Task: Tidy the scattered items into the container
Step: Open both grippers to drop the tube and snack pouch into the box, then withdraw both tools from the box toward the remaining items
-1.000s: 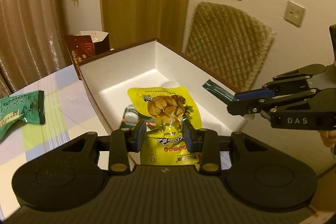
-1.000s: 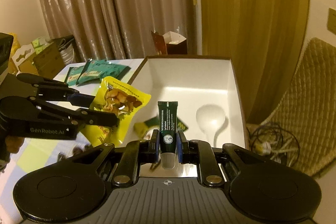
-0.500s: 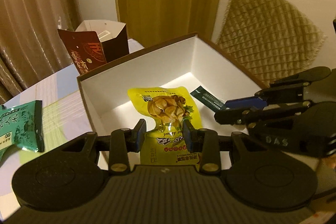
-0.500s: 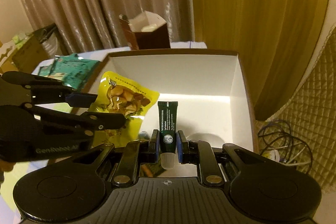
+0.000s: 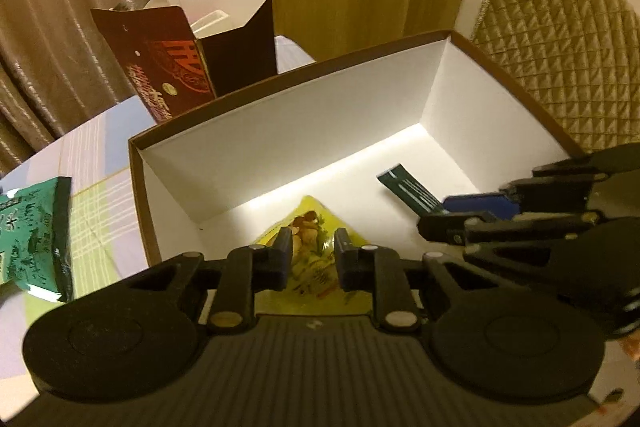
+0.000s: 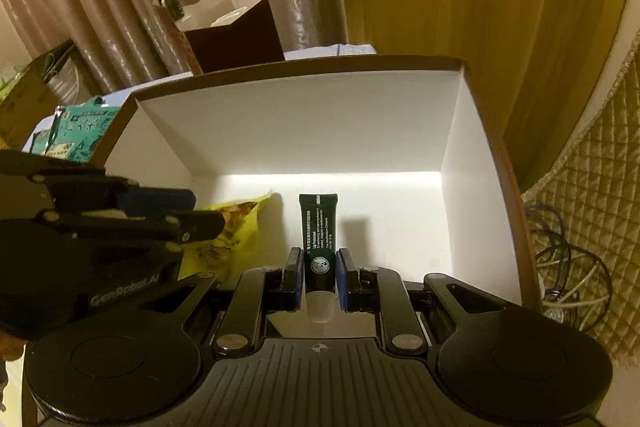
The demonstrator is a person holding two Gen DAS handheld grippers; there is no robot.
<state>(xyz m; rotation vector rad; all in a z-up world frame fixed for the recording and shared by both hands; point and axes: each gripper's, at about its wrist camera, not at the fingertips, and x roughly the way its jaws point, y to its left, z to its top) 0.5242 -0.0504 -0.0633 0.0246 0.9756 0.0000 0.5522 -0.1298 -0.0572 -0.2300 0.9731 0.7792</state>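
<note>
Since a sec ago both hand-held grippers have dropped closer to the box, and the yellow snack pouch now hangs low inside it.

Left wrist view: left hand-held gripper (image 5: 308, 254) w/ jaws closing, yellow snack pouch (image 5: 310, 227) between the pads, crumpled, its tip just above the white floor of the box (image 5: 280, 123). Right hand-held gripper (image 5: 444, 217) comes in from the right w/ the dark green tube (image 5: 406, 187). Green packet (image 5: 34, 227) lies on the table (image 5: 100, 163) outside the box, maroon paper bag (image 5: 192, 55) behind it.

Right wrist view: right hand-held gripper (image 6: 319, 277) clamped tight on the tube (image 6: 319, 231), cap end toward the camera, tube over the box (image 6: 320, 123) floor. Pouch (image 6: 228, 227) just left of it, under the left hand-held gripper (image 6: 200, 213). More green packets (image 6: 76, 131) beyond the box's left wall.
</note>
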